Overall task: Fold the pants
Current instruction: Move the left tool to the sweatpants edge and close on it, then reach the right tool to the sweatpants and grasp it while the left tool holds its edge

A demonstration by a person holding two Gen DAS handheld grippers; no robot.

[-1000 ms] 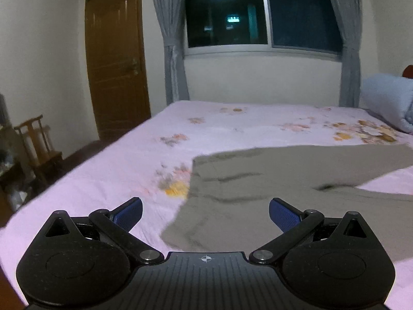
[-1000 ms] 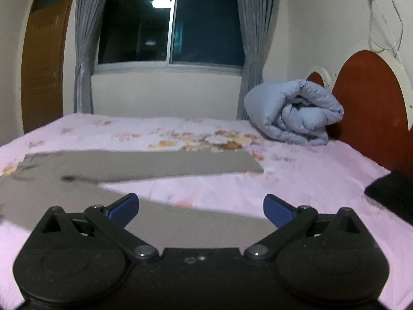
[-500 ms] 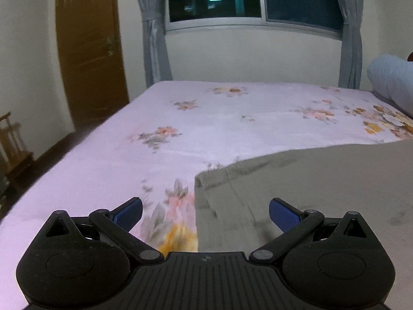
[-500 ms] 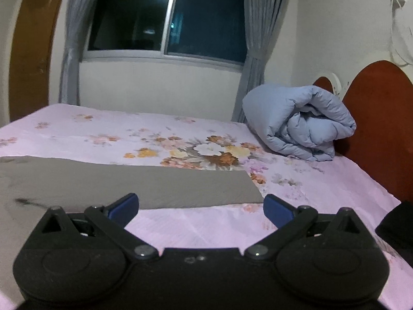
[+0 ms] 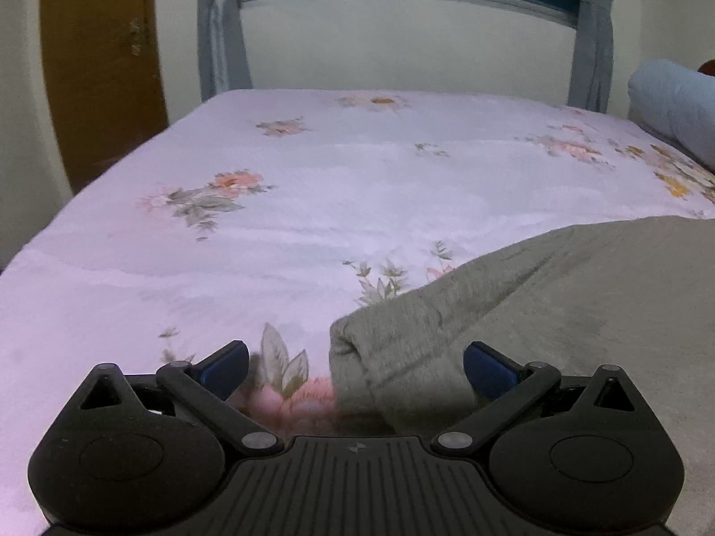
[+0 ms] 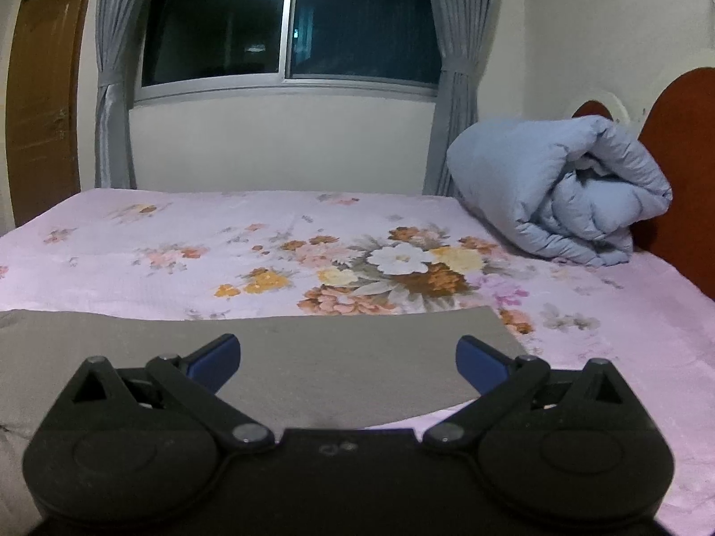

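Hand-held grippers (image 5: 356,368) (image 6: 347,364) agape over pants (image 5: 536,312).

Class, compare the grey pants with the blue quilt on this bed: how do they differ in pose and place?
The grey pants lie spread flat near both hand-held grippers; the blue quilt is rolled into a thick bundle. The pants are at the near side of the bed; the quilt sits far off by the headboard. Both rest on the floral sheet.

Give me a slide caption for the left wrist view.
Open left claw poised at the corner of grey pants on a floral bedsheet.
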